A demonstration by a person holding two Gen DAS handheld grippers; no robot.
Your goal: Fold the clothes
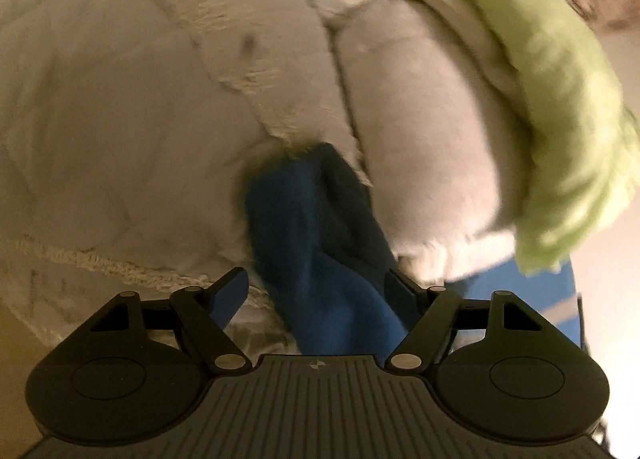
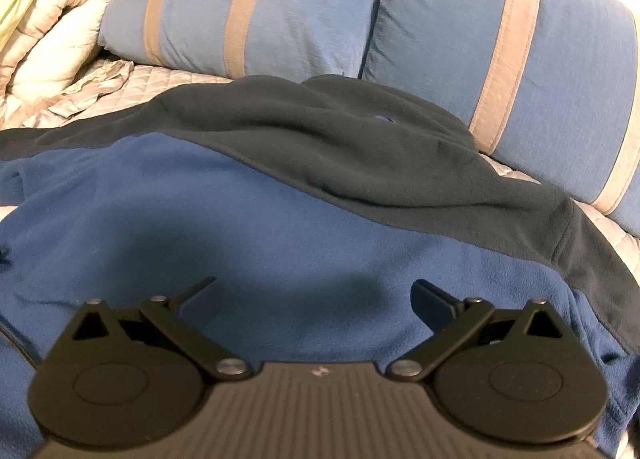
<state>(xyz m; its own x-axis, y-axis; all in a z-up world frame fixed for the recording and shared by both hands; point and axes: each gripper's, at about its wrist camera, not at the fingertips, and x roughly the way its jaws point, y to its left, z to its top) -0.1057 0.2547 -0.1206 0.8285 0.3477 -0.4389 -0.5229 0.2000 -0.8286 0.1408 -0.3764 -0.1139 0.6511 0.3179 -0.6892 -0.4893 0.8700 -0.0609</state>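
Bed (image 2: 168, 77) carried a soft, limp blue fleece (image 2: 240, 227); left tongs (image 1: 316, 291) gaped around a sleeve, right tongs (image 2: 316, 295) gaped empty; hems suited gripping.

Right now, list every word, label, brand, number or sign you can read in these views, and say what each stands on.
No readable text in either view.
Left gripper: a small round emblem on the ribbed body, no letters.
Right gripper: a small pale mark on the body, too blurred to read.
Blue fleece garment, striped pillows, white comforter: no label or print visible.
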